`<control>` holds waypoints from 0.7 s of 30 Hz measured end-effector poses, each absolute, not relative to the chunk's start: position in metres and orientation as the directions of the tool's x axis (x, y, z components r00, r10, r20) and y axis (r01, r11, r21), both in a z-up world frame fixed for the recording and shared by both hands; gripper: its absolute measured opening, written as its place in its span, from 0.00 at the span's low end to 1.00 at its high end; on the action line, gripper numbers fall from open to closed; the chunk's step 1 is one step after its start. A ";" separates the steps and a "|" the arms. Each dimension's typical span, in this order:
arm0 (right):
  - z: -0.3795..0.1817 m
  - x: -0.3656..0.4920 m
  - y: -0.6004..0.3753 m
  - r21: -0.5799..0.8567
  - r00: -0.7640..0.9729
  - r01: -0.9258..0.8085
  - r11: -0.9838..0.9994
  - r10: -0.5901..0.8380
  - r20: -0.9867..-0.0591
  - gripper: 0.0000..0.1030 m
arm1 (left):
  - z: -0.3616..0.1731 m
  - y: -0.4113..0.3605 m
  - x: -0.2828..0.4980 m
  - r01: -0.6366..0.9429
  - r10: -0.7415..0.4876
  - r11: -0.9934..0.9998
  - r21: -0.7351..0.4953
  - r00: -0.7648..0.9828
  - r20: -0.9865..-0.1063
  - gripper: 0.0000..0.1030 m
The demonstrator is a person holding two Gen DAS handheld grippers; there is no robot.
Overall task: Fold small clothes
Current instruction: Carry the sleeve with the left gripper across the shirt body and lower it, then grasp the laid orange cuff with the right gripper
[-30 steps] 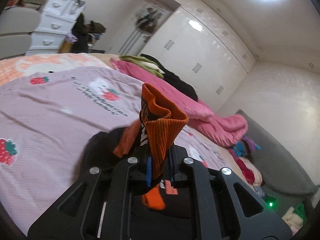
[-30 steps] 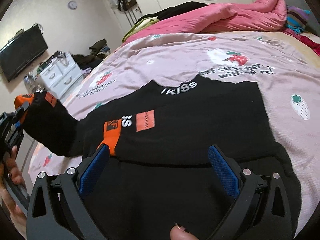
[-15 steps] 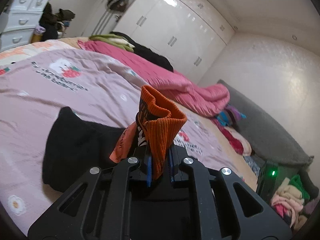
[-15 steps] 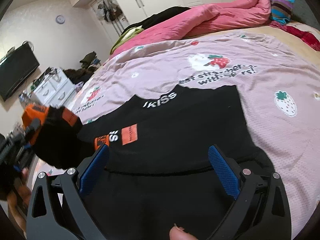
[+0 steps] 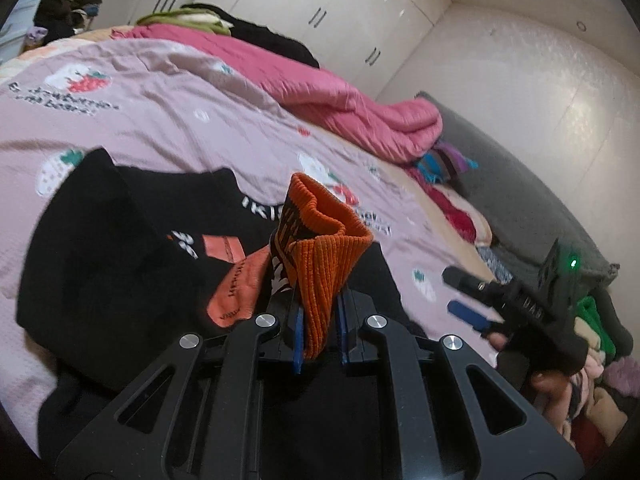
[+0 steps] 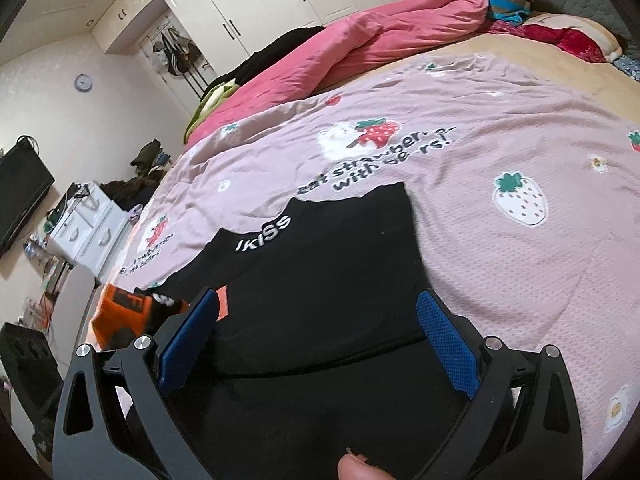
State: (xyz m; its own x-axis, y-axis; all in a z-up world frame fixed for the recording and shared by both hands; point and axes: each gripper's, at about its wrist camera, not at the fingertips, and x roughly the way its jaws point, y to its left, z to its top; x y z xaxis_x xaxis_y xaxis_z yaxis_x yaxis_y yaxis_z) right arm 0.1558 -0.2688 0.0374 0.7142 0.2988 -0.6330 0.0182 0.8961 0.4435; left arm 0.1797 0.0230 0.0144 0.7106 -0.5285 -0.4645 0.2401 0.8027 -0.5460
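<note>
A small black sweater (image 6: 328, 280) with white lettering and orange patches lies on the pink strawberry bedsheet (image 6: 500, 152). My left gripper (image 5: 318, 328) is shut on the sweater's orange ribbed cuff (image 5: 324, 248) and holds the sleeve over the sweater's body (image 5: 100, 232). My right gripper (image 6: 316, 344) is open and empty, hovering just above the sweater's lower part. It also shows in the left wrist view (image 5: 472, 300) at the right, jaws apart. The cuff shows in the right wrist view (image 6: 124, 312) at the left.
A rumpled pink quilt (image 5: 340, 96) and dark clothes lie along the bed's far side. A grey headboard (image 5: 520, 184) and a clothes pile (image 5: 592, 320) are at the right. White drawers (image 6: 88, 232) and a TV (image 6: 20, 192) stand beside the bed.
My left gripper has carried the orange cuff and sleeve rightward, across the sweater's body toward the right gripper. The right gripper has stayed open over the lower part.
</note>
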 end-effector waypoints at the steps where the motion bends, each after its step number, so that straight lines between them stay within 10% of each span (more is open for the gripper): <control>1: 0.037 0.157 -0.271 0.445 0.714 0.021 0.896 0.298 -0.634 0.96 | 0.010 0.019 0.181 0.241 -0.535 0.801 -0.549 0.699 -0.474 0.06; 9: 0.026 0.162 -0.277 0.469 0.687 0.051 0.882 0.310 -0.657 0.96 | -0.006 -0.004 0.185 0.279 -0.564 0.808 -0.519 0.623 -0.542 0.15; 21: 0.001 0.168 -0.239 0.421 0.578 -0.040 0.906 0.364 -0.730 0.95 | 0.016 0.026 0.178 0.205 -0.420 0.892 -0.403 0.707 -0.569 0.76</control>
State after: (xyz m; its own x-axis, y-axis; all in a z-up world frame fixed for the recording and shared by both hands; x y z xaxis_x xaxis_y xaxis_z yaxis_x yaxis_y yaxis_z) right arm 0.1683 -0.2386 0.0009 0.5781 0.3642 -0.7302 -0.0397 0.9064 0.4206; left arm 0.1784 0.0259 0.0160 0.7068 -0.4199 -0.5693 0.2054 0.8919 -0.4029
